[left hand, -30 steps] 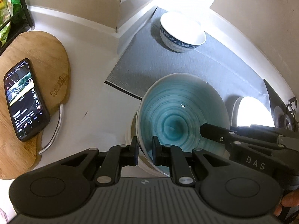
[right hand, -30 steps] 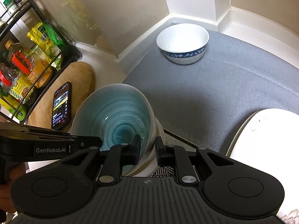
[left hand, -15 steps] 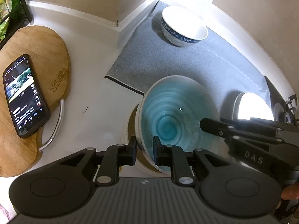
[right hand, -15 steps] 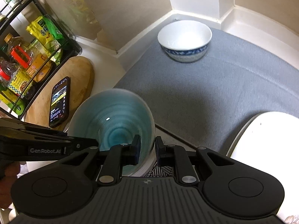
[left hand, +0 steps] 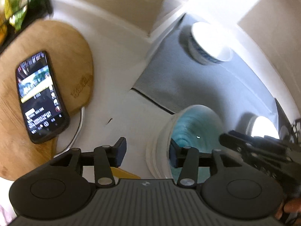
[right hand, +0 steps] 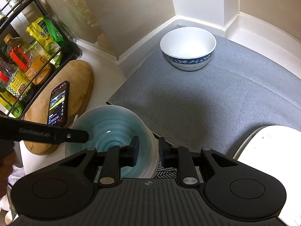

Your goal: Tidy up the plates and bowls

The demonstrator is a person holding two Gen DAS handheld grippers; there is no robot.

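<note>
A teal-glazed bowl point(right hand: 111, 131) with a white ribbed outside sits low at the near edge of the grey mat; it also shows in the left wrist view point(left hand: 190, 126). My right gripper point(right hand: 147, 151) is open, its jaws astride the bowl's right rim. My left gripper point(left hand: 146, 150) is open wide, its right finger inside the bowl and its left finger outside the rim. A white bowl with a blue band point(right hand: 188, 48) stands at the far end of the mat point(right hand: 207, 98). A white plate point(right hand: 267, 150) lies at the right.
A phone point(right hand: 58, 103) lies on a wooden cutting board point(right hand: 75, 86) to the left. A black wire rack point(right hand: 28, 56) with bottles and packets stands at far left. Walls close off the counter corner behind the mat. A patterned item point(right hand: 166, 172) lies under my right gripper.
Both grippers have opened and let go of the teal bowl's rim. The bowl has gone from tilted and lifted to sitting level and lower. The left wrist view is blurred with motion.
</note>
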